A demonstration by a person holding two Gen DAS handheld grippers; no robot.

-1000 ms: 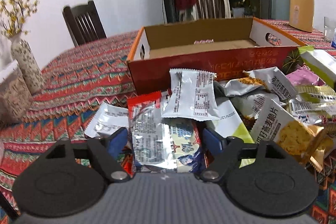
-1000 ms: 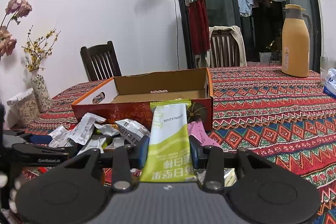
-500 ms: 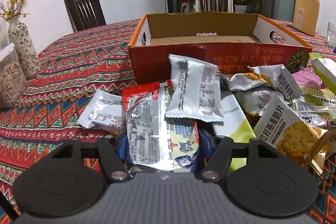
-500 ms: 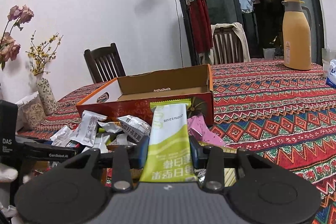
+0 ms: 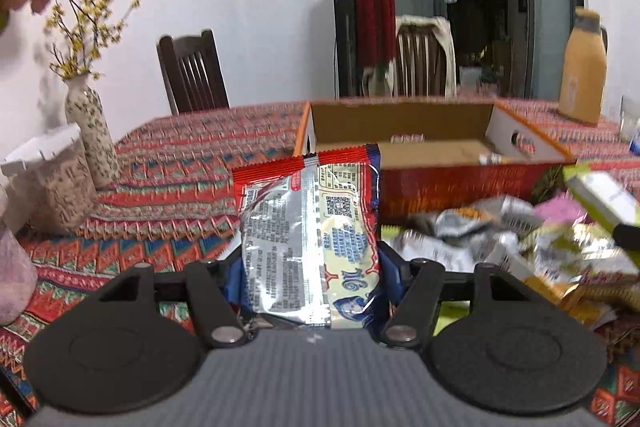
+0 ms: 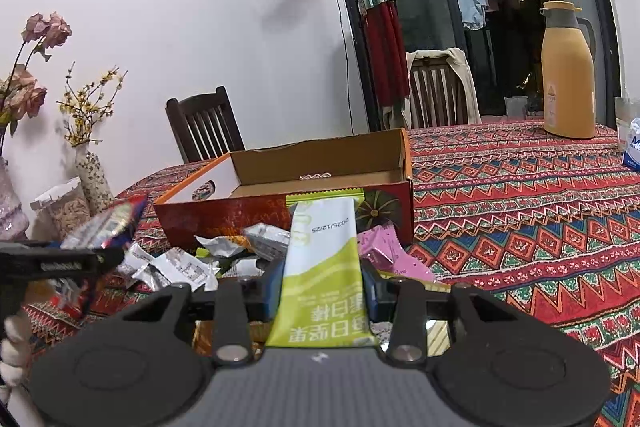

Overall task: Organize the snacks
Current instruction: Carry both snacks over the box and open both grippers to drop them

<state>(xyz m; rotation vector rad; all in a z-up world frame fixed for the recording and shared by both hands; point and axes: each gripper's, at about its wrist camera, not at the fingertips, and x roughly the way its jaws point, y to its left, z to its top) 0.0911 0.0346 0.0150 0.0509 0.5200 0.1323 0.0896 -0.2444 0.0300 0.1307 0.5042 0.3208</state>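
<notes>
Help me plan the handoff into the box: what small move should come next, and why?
Probably carry the left gripper forward over the cardboard box. It is shut on the silver packet, lifted off the snack pile; the box is open, nearly bare. The right gripper holds a green packet.

Open top on the cardboard box (image 6: 320,171), nothing above its rim. A heap of snack packets (image 5: 500,247) crowds the tablecloth just in front of its near wall. Vase (image 5: 90,131) and storage jar (image 5: 52,183) stand well left; bare tablecloth (image 6: 520,211) lies right of the box.
</notes>
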